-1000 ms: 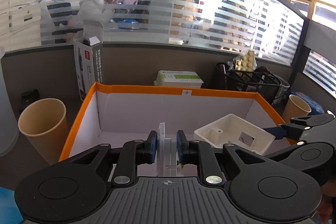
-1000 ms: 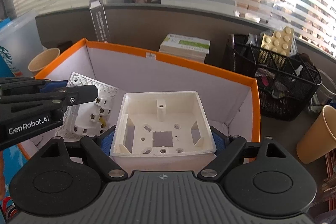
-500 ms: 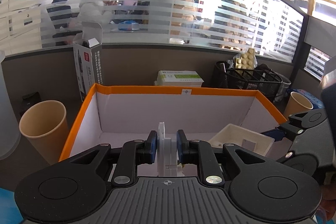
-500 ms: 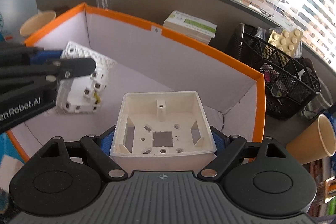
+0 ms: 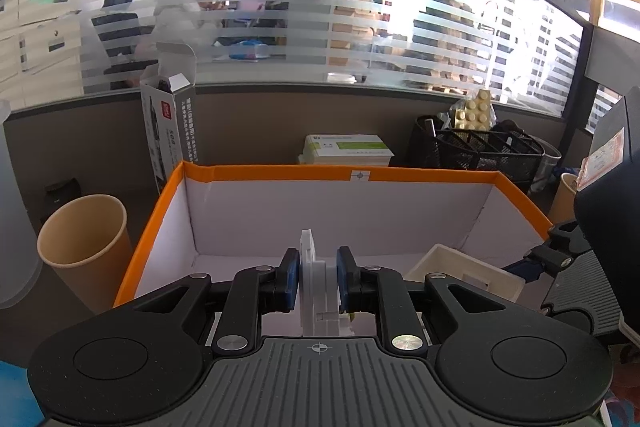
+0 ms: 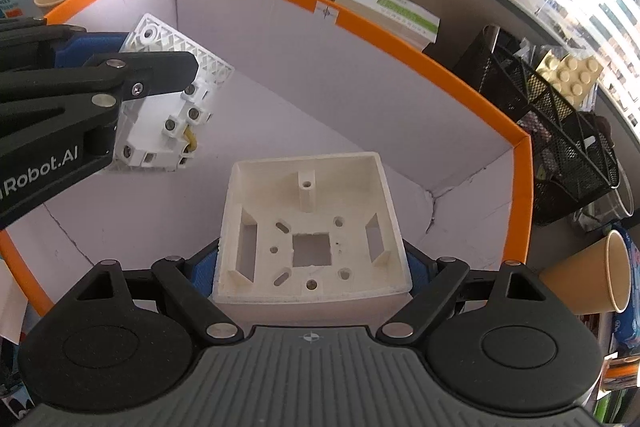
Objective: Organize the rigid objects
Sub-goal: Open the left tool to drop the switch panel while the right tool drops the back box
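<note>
My left gripper [image 5: 318, 279] is shut on a white wall socket [image 5: 314, 287], held edge-on over the orange-rimmed white box [image 5: 280, 173]. In the right wrist view the socket [image 6: 172, 115] shows its back terminals, with the left gripper [image 6: 152, 83] at the box's left side. My right gripper [image 6: 312, 267] is shut on a cream junction box [image 6: 308, 227], open side up, held inside the orange-rimmed box [image 6: 400, 45]. The junction box also shows in the left wrist view [image 5: 464, 275], at the right of the box.
A paper cup [image 5: 86, 247] stands left of the box, another [image 6: 588, 279] to its right. Behind it are a flat green-white carton [image 5: 346, 149], a black mesh basket [image 5: 480, 151] with yellow bricks, and a tall grey carton [image 5: 168, 131].
My right gripper has tilted downward and lowered the junction box deeper into the orange-rimmed box. My left gripper has held the socket nearly still.
</note>
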Tool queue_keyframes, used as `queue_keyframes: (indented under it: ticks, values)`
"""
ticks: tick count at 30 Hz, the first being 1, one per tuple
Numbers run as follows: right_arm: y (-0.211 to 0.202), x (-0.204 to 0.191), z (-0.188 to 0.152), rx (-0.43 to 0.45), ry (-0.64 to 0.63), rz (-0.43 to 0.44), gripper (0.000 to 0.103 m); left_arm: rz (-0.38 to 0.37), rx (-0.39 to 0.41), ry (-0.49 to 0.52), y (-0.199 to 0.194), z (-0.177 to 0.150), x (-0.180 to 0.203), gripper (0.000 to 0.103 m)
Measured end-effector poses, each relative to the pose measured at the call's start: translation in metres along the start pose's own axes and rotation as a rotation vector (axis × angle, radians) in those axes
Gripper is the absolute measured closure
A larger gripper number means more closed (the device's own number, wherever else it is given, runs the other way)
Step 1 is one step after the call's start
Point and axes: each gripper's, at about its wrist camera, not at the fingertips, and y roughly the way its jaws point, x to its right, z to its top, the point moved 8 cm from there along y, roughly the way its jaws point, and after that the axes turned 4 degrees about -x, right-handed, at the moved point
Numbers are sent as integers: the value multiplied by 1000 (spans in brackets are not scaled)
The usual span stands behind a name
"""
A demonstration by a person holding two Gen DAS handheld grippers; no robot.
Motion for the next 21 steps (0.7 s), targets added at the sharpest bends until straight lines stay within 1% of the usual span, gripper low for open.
queue_keyframes:
  ticks: [4, 11, 14, 16, 17, 18, 20, 21]
  values:
    - [3, -1, -1, -28, 4, 21, 17, 5, -11, -2, 5, -1, -1, 84]
    - [7, 2, 0, -57, 8, 25, 15, 1, -22, 0, 10, -2, 1, 84]
    - [6, 3, 0, -53, 14, 22, 15, -2, -25, -17, 10, -3, -1, 81]
    - [5, 3, 0, -44, 19, 21, 15, 0, -17, -22, 7, -3, -2, 69]
    - [4, 4, 0, -40, 24, 24, 15, 12, -10, -20, 5, -2, -3, 55]
    - [3, 4, 0, -37, 26, 27, 15, 23, 0, -19, 2, -1, -4, 49]
    - [-2, 5, 0, -21, 33, 30, 11, 24, 21, -18, -6, 3, -6, 47]
    - [-6, 6, 0, -5, 31, 17, 5, 25, 28, -24, -10, 5, -7, 42]
